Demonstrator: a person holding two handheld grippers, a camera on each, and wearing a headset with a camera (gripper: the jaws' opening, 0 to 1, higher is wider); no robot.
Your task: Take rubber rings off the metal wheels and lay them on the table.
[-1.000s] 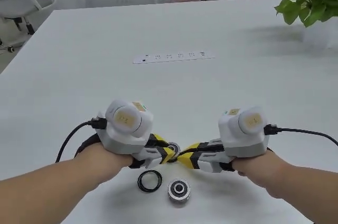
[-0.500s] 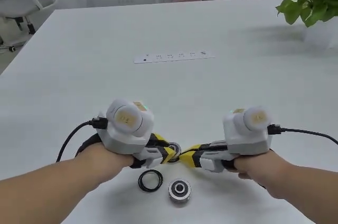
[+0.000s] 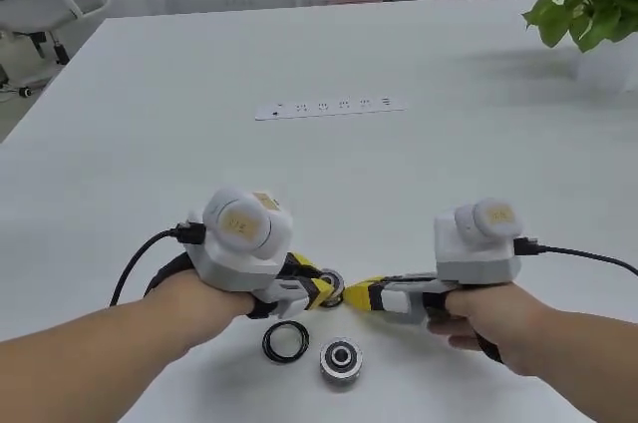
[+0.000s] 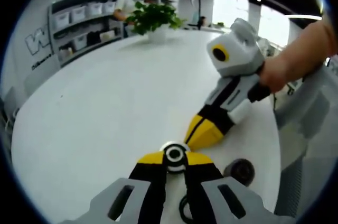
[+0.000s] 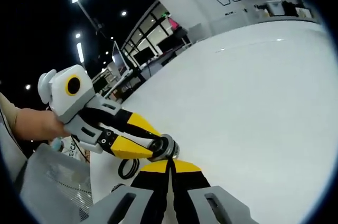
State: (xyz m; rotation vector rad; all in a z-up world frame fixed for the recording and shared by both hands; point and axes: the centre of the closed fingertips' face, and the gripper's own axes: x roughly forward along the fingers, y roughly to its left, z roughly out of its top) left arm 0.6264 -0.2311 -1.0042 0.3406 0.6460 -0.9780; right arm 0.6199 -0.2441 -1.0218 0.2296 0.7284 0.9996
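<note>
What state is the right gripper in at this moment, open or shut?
Shut. In its own view the right gripper shows yellow jaws pressed together with no gap, beside the wheel held by the left gripper.

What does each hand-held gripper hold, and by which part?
Left hand-held gripper pinches the metal wheel by its rim; right hand-held gripper is shut on nothing visible.

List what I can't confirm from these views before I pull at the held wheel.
The held wheel: whether a rubber ring is on it. In the head view the left gripper covers its rim with its jaws, and both gripper views blur it.
The right gripper: whether its shut jaws pinch anything. Too thin to tell in the right gripper view.
The loose ring on the table: one or two overlapping. Too small in the head view.
</note>
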